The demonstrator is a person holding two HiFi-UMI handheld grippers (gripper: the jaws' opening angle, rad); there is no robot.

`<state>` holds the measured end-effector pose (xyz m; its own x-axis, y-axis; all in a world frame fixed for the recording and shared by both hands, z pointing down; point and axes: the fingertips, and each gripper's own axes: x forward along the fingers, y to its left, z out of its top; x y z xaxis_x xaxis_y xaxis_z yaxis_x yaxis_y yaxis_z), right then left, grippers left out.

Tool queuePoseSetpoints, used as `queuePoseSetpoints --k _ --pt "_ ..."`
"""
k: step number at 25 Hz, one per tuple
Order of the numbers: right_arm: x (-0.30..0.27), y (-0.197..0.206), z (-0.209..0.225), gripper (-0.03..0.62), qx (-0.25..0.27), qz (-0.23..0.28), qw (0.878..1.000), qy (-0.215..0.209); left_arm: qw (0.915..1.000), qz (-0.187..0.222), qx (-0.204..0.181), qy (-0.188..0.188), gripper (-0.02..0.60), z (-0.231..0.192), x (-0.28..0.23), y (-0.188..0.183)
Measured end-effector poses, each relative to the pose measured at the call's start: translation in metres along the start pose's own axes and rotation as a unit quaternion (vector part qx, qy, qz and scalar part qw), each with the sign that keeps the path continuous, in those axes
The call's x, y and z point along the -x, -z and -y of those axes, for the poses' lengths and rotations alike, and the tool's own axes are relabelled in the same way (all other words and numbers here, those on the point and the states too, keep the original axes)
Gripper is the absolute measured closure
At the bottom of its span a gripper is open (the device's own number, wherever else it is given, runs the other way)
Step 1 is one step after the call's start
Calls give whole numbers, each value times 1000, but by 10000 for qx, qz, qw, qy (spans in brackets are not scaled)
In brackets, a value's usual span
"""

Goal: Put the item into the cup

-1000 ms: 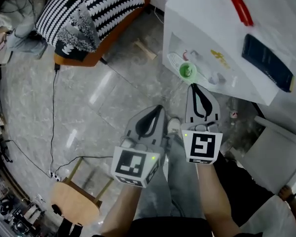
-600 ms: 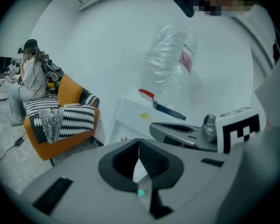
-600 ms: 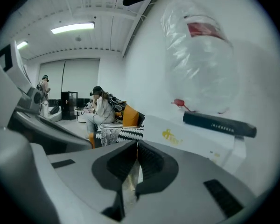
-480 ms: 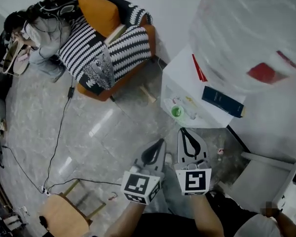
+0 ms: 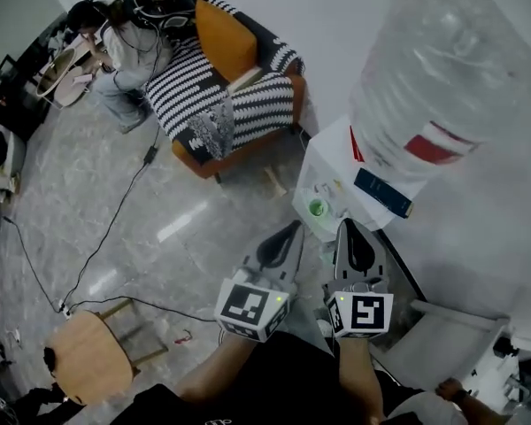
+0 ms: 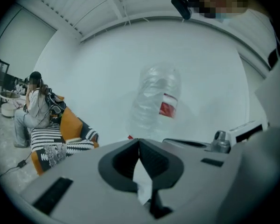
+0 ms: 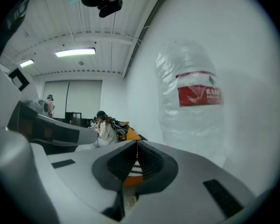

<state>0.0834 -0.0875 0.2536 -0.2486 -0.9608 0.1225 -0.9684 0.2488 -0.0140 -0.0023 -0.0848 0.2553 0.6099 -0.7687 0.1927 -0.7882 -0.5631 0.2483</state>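
A small green cup [image 5: 317,208] stands on the drip tray of a white water dispenser [image 5: 329,168], ahead of both grippers. I cannot make out the item for it; only small unclear bits lie beside the cup. My left gripper [image 5: 292,229] is held in the air, pointing toward the dispenser's left front, and it is shut and empty [image 6: 139,142]. My right gripper [image 5: 347,225] hangs beside it, just right of and nearer than the cup. It is shut too, with nothing between its jaws [image 7: 137,143]. Neither touches the cup.
A large clear water bottle [image 5: 442,78] with a red label tops the dispenser. A dark blue book [image 5: 382,193] lies on its top. At the back stands an orange armchair [image 5: 234,104] with striped cushions, a seated person [image 5: 124,47] beside it. A wooden stool [image 5: 87,359] and cables are at lower left.
The head view has lifted and pulled back, so the dispenser, the cup and the room look smaller and farther. Both grippers stay side by side and shut.
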Motion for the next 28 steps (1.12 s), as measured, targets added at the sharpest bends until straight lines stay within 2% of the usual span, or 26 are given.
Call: queuePoseSetpoints --k 4,6,10,15,21,24,28 --pt "16 -40 -3 582 -41 326 9994 -145 9995 272 -128 8 568 17 7 -29" --pt "21 -57 -4 582 -82 431 9988 -207 9987 466 -169 -101 568 22 10 -45" --pt "32 -85 -2 582 -476 502 9972 -278 9963 796 -292 -162 568 37 16 -81" --pt "43 -108 1 582 -384 710 9966 -178 9933 992 -586 44 568 54 15 -100" --pt "48 -118 -6 582 -395 807 9953 -374 9909 1042 -816 260 568 71 11 -111" --pt "50 -117 -10 583 -464 857 9938 -534 9913 898 -914 314 568 73 8 -100" --pt "50 -115 -3 583 -473 849 9941 -479 9888 944 -1033 519 568 79 3 -97"
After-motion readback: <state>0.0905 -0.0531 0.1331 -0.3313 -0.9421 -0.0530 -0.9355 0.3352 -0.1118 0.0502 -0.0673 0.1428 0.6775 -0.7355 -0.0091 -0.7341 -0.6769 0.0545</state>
